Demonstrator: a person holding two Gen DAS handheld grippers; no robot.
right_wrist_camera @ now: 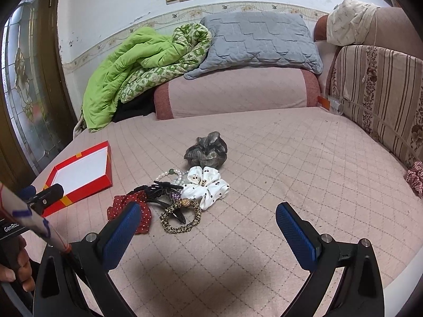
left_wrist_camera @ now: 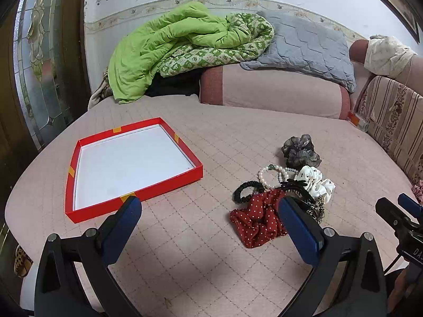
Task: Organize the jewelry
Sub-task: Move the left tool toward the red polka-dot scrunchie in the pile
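A shallow red box (left_wrist_camera: 79, 158) (right_wrist_camera: 105, 166) with a white floor lies on the pink quilted bed, with nothing in it. To its right is a heap of accessories: a grey scrunchie (left_wrist_camera: 300, 150) (right_wrist_camera: 207, 149), a pearl bracelet (left_wrist_camera: 272, 174) (right_wrist_camera: 171, 175), a white dotted scrunchie (left_wrist_camera: 317, 182) (right_wrist_camera: 207, 186), a black hair tie (left_wrist_camera: 244, 190), a black claw clip (right_wrist_camera: 161, 189), a leopard hair tie (right_wrist_camera: 181, 216) and a red dotted scrunchie (left_wrist_camera: 253, 222) (right_wrist_camera: 120, 203). My left gripper (left_wrist_camera: 210, 212) hovers open between the box and the heap. My right gripper (right_wrist_camera: 207, 218) hovers open just in front of the heap.
A green quilt (left_wrist_camera: 169, 45) and a grey pillow (left_wrist_camera: 306, 42) lie on a pink bolster (left_wrist_camera: 264, 92) at the back. A striped cushion (right_wrist_camera: 383, 89) lines the right side, with a red checked scrunchie (right_wrist_camera: 415, 178) at its foot. A glass-panelled door (left_wrist_camera: 39, 60) stands left.
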